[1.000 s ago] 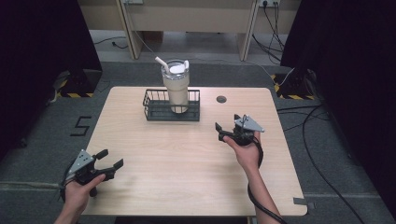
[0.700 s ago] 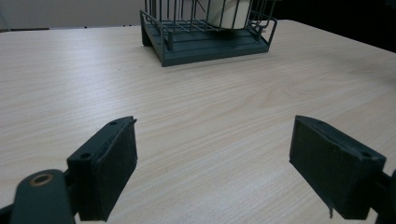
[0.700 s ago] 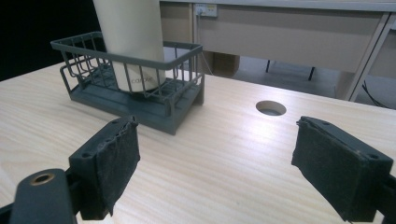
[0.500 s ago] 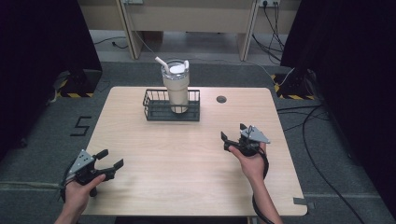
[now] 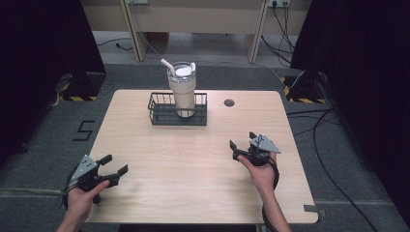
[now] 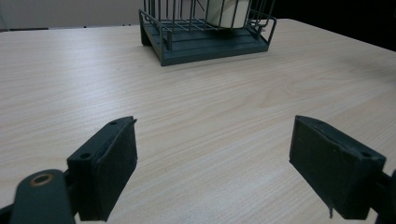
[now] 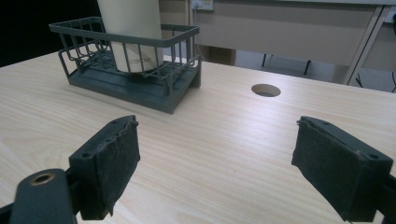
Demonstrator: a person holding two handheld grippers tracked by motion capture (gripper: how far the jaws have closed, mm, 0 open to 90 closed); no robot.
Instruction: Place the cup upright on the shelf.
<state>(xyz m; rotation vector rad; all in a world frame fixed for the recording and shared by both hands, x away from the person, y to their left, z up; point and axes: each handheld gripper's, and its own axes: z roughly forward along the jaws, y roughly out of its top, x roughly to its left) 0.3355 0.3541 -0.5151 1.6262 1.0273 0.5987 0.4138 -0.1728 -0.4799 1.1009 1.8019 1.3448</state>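
Observation:
A cream tumbler (image 5: 183,92) with a lid and white straw stands upright in a dark wire basket (image 5: 163,116) at the back middle of the table. The basket (image 6: 205,43) and the tumbler's base (image 6: 228,12) lie far ahead in the left gripper view. My left gripper (image 5: 112,165) is open near the table's front left corner, nothing between its pads (image 6: 109,170). My right gripper (image 5: 242,140) is open at the right of the table, well in front of the basket (image 7: 135,79) and tumbler (image 7: 131,35).
The light wooden table (image 5: 193,183) has a round cable hole (image 5: 229,102) to the right of the basket, also seen as a hole (image 7: 265,90) in the right gripper view. Desks and cables lie beyond the far edge; cables run on the floor at right.
My right gripper has drawn back from the basket toward the front right of the table, staying open. The left gripper has not moved.

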